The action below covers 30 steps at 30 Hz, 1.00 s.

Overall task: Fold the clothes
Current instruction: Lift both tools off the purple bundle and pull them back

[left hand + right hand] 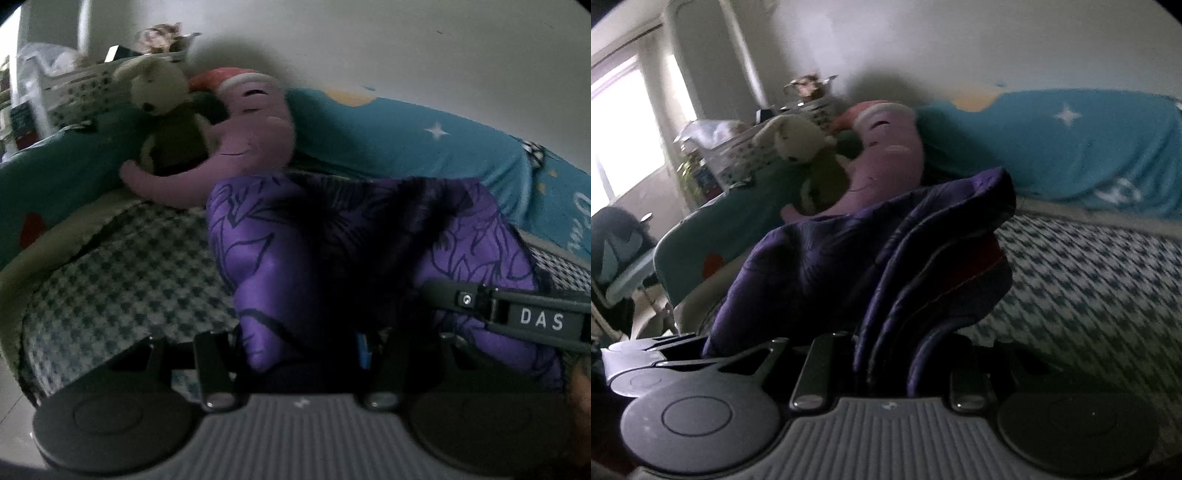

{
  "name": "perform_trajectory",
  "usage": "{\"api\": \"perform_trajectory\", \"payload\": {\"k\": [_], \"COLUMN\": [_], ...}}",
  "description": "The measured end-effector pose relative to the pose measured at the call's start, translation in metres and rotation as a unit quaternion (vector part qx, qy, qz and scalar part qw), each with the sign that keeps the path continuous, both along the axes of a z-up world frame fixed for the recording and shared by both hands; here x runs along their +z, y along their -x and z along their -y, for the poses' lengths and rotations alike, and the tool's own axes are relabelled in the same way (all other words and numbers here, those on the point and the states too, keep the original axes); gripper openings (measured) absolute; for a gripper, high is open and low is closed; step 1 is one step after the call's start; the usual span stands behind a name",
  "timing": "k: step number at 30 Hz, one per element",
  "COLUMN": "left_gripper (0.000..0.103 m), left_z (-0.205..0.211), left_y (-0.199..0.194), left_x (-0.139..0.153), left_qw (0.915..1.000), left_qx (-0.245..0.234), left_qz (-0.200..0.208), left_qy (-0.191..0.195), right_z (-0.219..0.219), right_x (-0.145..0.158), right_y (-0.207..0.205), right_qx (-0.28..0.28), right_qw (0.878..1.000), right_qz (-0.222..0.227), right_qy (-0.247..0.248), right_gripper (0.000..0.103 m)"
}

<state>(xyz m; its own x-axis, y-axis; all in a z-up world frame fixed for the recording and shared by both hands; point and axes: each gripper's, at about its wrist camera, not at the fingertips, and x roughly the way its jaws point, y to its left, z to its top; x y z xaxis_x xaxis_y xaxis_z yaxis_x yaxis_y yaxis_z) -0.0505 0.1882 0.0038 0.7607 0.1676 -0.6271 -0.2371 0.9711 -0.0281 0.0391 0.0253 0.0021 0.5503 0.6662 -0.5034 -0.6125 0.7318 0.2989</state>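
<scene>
Your left tongs (pixel 295 354) have a bunched fold of the purple garment (pixel 295 251) between their two fingers, which stand partly apart with the cloth filling the gap, so you are gripping it there. The garment is shiny purple with dark leaf-like line drawing, and it rises from the tongs in a thick hanging mass above the checked bed cover (pixel 122 280). In the left wrist view, the other tool's black arm marked "DAS" reaches in from the right edge, in front of the cloth's lower right part.

Your right tongs (pixel 886 365) are closed narrowly on several stacked edges of the same purple garment (pixel 871 266); the layers stand up between the fingers and flop over to the right, showing a strip of red lining. In the right wrist view, your left tool shows at the lower left edge.

The garment is held up off the bed between both tools, with the checked cover (pixel 1089 280) lying under and beside it.

Behind it, a pink plush toy (pixel 251 125) with a red cap leans on a cream plush bear (pixel 159 88). A teal blanket (pixel 406 136) with a white star lies along the wall.
</scene>
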Motion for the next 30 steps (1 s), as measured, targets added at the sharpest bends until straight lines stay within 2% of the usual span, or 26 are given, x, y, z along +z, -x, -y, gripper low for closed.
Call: {"api": "perform_trajectory", "payload": {"k": [10, 12, 13, 15, 17, 19, 21, 23, 25, 30], "left_gripper": [0.048, 0.048, 0.049, 0.057, 0.057, 0.065, 0.083, 0.085, 0.085, 0.089], "left_z": [-0.041, -0.047, -0.051, -0.061, -0.071, -0.079, -0.084, -0.085, -0.088, -0.096], "left_y": [-0.011, -0.014, -0.017, -0.024, -0.030, -0.028, -0.024, -0.021, -0.020, -0.021], "left_x": [0.003, 0.002, 0.000, -0.006, -0.014, -0.014, -0.008, -0.003, -0.002, -0.007], "left_qw": [0.9980, 0.9973, 0.9969, 0.9952, 0.9921, 0.9900, 0.9882, 0.9868, 0.9859, 0.9850], "left_qx": [0.061, 0.071, 0.076, 0.098, 0.125, 0.141, 0.152, 0.157, 0.162, 0.171], "left_qz": [0.018, 0.020, 0.020, 0.008, -0.007, 0.001, 0.021, 0.038, 0.039, 0.021], "left_qy": [0.000, -0.004, -0.005, -0.002, 0.000, 0.000, -0.005, -0.018, -0.011, 0.010], "right_z": [-0.042, -0.047, -0.049, -0.046, -0.036, -0.022, -0.008, -0.003, 0.000, -0.018], "right_x": [-0.008, -0.016, -0.019, -0.025, -0.028, -0.025, -0.019, -0.013, -0.008, -0.006], "right_y": [-0.023, -0.029, -0.032, -0.038, -0.044, -0.052, -0.055, -0.052, -0.047, -0.036], "right_qx": [0.013, -0.002, -0.009, -0.030, -0.056, -0.076, -0.094, -0.092, -0.084, -0.012], "right_qw": [1.000, 1.000, 1.000, 0.999, 0.998, 0.997, 0.995, 0.995, 0.996, 0.999], "right_qz": [0.017, 0.013, 0.011, 0.011, 0.016, 0.012, 0.013, 0.018, 0.023, 0.022], "right_qy": [-0.015, -0.004, 0.002, 0.013, 0.014, 0.002, -0.010, -0.017, -0.022, -0.019], "right_gripper": [0.025, 0.031, 0.040, 0.047, 0.058, 0.058, 0.058, 0.056, 0.050, 0.048]}}
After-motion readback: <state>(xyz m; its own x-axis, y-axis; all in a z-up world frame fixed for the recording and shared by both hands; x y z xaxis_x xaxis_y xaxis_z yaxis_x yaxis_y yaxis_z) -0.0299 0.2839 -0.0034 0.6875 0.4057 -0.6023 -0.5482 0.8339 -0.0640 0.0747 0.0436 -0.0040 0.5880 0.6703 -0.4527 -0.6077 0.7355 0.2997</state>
